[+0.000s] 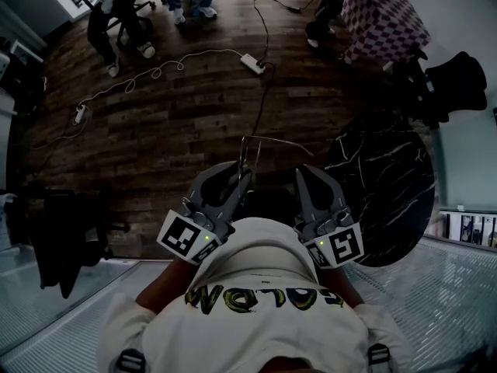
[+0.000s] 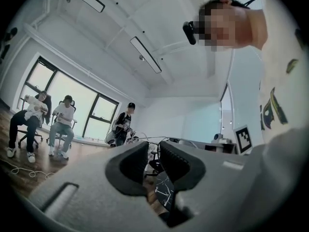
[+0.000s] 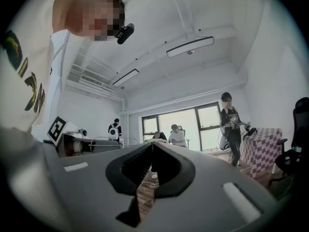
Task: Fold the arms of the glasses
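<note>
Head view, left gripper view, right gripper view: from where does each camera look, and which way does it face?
Head view: on the head, steeply down at left gripper, right gripper and glasses; white shirt shows.
Left gripper view: on that gripper, level toward the windows; shirt at right.
Right gripper view: likewise; shirt at left.
Shared: all show the glasses.

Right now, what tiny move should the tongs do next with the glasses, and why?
Probably swing the right tongs gently toward the left tongs. The glasses hang in the air between them: the left tongs seem to grip the frame, and the right are shut on one arm's end, which sticks out sideways.
</note>
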Tool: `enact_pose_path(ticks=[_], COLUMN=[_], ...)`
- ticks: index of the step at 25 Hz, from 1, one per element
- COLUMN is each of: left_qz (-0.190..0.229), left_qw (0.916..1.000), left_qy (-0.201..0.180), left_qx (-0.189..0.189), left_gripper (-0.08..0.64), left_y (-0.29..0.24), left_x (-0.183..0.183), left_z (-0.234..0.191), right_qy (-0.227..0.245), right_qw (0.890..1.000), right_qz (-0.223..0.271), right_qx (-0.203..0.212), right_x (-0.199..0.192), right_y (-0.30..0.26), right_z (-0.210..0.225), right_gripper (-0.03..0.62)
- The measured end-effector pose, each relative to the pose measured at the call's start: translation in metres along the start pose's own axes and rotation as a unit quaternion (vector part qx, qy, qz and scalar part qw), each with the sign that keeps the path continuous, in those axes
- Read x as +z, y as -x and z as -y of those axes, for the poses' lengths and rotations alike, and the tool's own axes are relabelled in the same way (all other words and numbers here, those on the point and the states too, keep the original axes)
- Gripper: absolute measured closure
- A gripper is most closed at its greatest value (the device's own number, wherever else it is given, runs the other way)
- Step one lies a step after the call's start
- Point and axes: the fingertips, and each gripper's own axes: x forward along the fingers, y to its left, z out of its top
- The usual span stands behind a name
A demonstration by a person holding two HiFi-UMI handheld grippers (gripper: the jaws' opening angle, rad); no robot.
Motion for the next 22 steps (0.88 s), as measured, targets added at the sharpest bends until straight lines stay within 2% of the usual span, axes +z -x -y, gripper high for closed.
enact_pose_path(ticks=[6, 13, 19, 22], left_qz=[0.002, 0.000, -0.003, -0.005], left_qw=[0.9999, 0.9999, 0.9997, 0.9995], left_qy=[0.002, 0.012, 0.020, 0.025], left_qx=[0.014, 0.004, -0.013, -0.017], left_gripper=[0.480, 0.480, 0.480, 0.480], left_y=[0.002, 0.004, -0.002, -0.004], left_x=[0.004, -0.001, -0.004, -0.007], left_z=[-0.009, -0.004, 0.010, 0.014], right_qy=[0.011, 0.017, 0.010, 0.008], right_qw=[1.000, 0.999, 0.999, 1.000], right_qz=[-0.005, -0.025, -0.025, -0.024], right_qx=[-0.019, -0.013, -0.017, -0.018], right_x=[-0.003, -0.011, -0.013, -0.014], right_y=[0.006, 0.001, -0.001, -0.001], right_z=[0.022, 0.034, 0.042, 0.043], right_gripper=[0.569, 0.489, 0.488, 0.522])
